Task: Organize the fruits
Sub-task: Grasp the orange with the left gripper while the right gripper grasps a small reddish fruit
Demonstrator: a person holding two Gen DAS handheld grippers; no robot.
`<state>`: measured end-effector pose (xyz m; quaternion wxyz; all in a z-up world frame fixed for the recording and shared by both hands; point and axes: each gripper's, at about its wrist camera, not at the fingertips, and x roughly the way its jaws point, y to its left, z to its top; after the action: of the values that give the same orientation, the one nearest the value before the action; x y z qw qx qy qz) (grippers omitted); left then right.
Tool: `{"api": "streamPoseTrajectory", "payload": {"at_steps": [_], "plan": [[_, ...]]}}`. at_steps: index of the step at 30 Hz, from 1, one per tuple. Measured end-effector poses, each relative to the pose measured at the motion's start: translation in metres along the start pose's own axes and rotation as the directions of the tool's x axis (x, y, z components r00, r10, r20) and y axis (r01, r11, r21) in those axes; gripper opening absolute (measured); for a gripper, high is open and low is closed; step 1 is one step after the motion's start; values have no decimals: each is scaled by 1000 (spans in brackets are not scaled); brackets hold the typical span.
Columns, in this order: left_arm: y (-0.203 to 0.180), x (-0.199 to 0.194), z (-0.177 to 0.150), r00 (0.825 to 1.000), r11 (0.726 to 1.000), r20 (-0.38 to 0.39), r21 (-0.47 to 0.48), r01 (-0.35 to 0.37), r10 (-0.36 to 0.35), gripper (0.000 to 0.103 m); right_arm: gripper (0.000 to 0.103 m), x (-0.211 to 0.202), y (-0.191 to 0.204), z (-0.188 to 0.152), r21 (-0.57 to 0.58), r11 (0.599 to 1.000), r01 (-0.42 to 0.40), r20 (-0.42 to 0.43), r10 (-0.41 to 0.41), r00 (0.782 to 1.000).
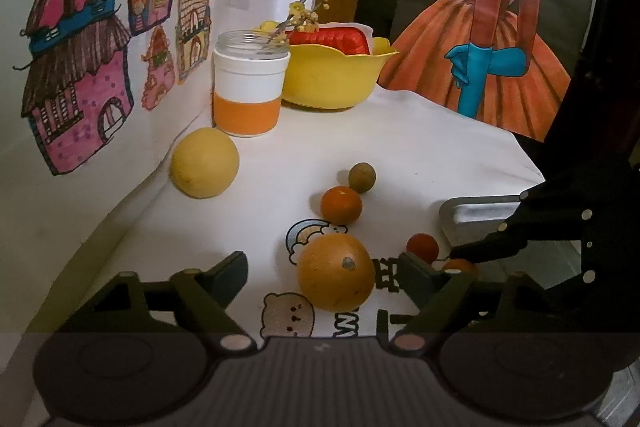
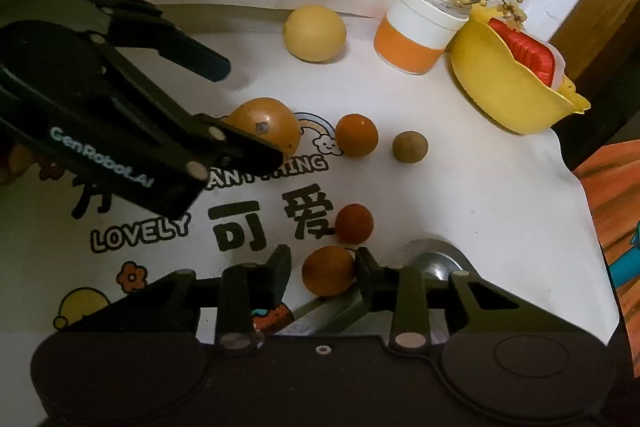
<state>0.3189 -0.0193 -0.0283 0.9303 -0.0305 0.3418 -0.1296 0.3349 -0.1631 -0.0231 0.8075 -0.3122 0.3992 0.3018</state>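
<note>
Both grippers sit wide open, each straddling a fruit: left gripper (image 1: 322,277) around the big round orange (image 1: 335,273), right gripper (image 2: 322,265) around a small orange mandarin (image 2: 328,270) beside the metal tray (image 2: 434,261), probably lining up grabs.

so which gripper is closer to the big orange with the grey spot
Left. The left gripper has its open fingers on either side of the big orange. The right gripper is off to its right, straddling a small orange.
</note>
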Motion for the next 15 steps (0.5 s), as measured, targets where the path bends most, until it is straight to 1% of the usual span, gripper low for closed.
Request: {"api": "streamPoseTrajectory", "payload": {"at_steps": [3, 5, 8, 9, 15], "plan": [[-1, 2, 1, 1000, 1000, -7, -12, -1, 1, 75, 32, 0, 2, 0, -2, 1000, 14, 2, -14, 1000], [-2, 3, 1, 1000, 1000, -15, -19, 0, 0, 63, 30, 1, 2, -1, 1, 1000, 23, 4, -23, 1000], [-2, 5, 2, 1000, 1000, -27, -29, 3, -4, 50, 29, 0, 2, -2, 18, 999, 33, 10, -33, 999], [-2, 5, 3, 1000, 999, -27, -34, 8, -9, 48, 29, 0, 2, -3, 22, 999, 38, 12, -38, 999], [-3, 1, 4, 1000, 999, -25, -40, 4, -5, 42, 29, -6, 1, -5, 65, 997, 31, 39, -33, 999]]}}
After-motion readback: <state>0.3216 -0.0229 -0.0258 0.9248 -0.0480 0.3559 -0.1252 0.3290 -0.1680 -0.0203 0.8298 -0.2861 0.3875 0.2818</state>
